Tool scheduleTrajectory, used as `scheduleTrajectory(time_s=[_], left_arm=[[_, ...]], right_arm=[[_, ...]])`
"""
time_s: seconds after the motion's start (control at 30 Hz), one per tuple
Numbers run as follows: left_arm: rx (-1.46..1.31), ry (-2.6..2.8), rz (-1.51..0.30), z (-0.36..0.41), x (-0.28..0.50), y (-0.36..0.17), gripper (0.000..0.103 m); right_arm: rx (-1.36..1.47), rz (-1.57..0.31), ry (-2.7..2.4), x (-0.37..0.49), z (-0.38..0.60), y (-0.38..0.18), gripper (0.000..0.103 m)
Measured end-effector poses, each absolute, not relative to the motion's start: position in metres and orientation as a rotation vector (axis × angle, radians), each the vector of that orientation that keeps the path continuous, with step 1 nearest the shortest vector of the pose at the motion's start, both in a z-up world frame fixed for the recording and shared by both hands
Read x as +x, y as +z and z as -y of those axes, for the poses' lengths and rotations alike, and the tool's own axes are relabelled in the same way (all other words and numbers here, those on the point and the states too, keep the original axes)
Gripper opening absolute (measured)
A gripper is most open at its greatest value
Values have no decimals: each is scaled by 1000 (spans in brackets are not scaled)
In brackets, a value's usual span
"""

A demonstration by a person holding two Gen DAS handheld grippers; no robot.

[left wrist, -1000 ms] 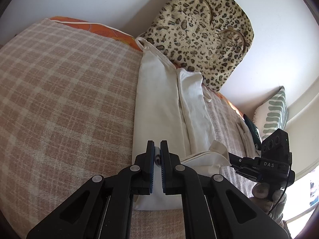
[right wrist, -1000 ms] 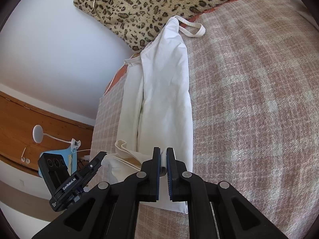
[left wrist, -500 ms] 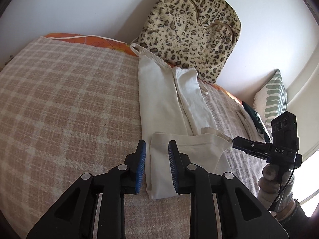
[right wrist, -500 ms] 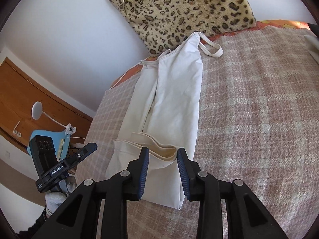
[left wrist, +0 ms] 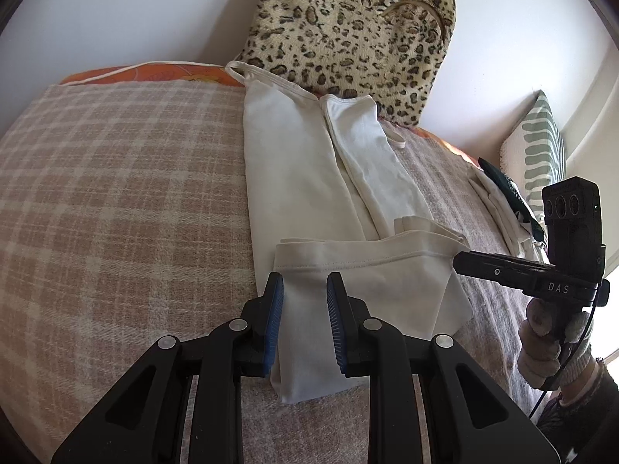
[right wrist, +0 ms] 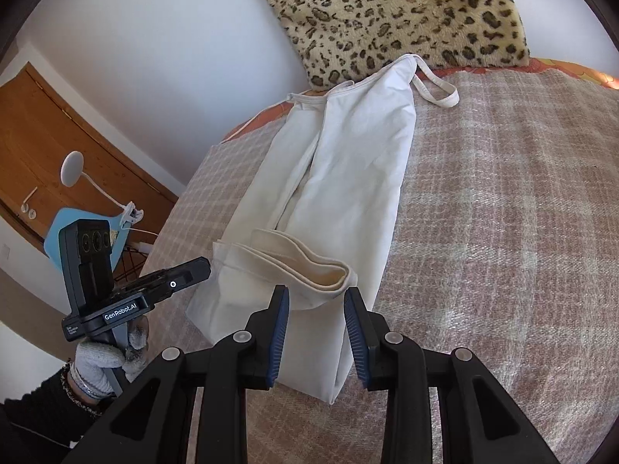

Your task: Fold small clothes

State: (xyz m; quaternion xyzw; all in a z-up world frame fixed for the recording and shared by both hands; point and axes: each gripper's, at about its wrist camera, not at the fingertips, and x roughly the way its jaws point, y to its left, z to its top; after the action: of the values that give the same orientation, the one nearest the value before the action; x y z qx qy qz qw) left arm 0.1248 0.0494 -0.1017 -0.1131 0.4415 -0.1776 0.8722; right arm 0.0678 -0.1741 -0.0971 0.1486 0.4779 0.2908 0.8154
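Lying folded on blanket (left wrist: 116, 201): white top (left wrist: 301, 178).

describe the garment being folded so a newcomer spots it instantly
On the plaid blanket covering the bed, look just below the leopard-print cushion. The white strappy top lies there as a long narrow strip, its near end doubled back on itself. It is the only plain white piece spread out in the blanket's middle.

Both wrist cameras sit close above the bed's (left wrist: 116, 193) near edge, angled down toward its far edge. The left looks from the left, the right from the right; both share the top (left wrist: 301, 178) (right wrist: 348, 178) and leopard bag (left wrist: 348, 34) (right wrist: 406, 11).
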Motion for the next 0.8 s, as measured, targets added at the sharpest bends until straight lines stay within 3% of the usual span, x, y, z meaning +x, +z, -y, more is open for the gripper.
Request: scheduleTrajectory(time_s=[0.33,0.7,0.77,0.8], left_arm=[[-208,-342,-934,-46,131,-108,21],[-148,-332,-914,-36,130,-110,22],[-139,-331,-906,-35,129,-110,19],[-138,-327,-902,-35,129,-110,11]], right_arm=[[148,-981,558,80,148,-99,32],[211,-1004,562,81,156,-103,36],[211,-1007,562,80,155,-102,32],[209,-1008,561,79,154,-102,26]])
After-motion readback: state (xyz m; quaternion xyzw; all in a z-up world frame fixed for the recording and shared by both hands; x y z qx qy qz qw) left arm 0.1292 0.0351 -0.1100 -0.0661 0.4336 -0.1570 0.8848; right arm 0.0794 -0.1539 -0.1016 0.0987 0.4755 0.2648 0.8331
